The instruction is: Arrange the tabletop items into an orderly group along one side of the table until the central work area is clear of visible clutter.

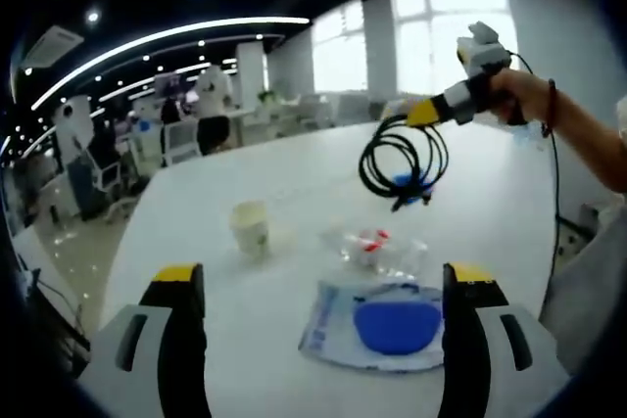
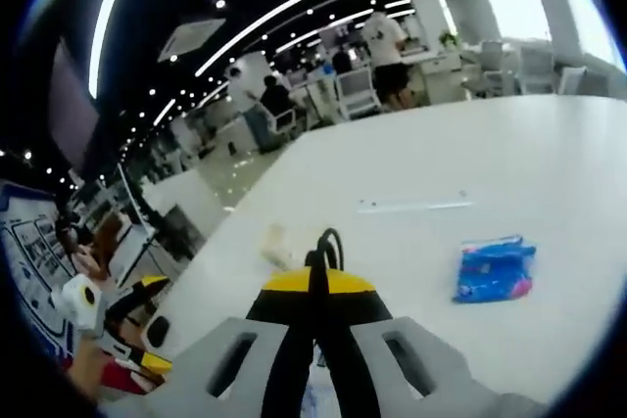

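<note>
Coiled black cable dangling above the white table, pinched in the closed right gripper. Left gripper wide open, empty — over a blue pouch. Loose loops could slip out, or snag the paper cup.

Left gripper view: white table bare across far half and left side. Near centre blocked: paper cup upright, clear plastic bag right of it, blue-and-white packet nearest, between jaws. Coiled black cable hangs above table far right. Right gripper view: blue packet lies right, open surface around it.
</note>
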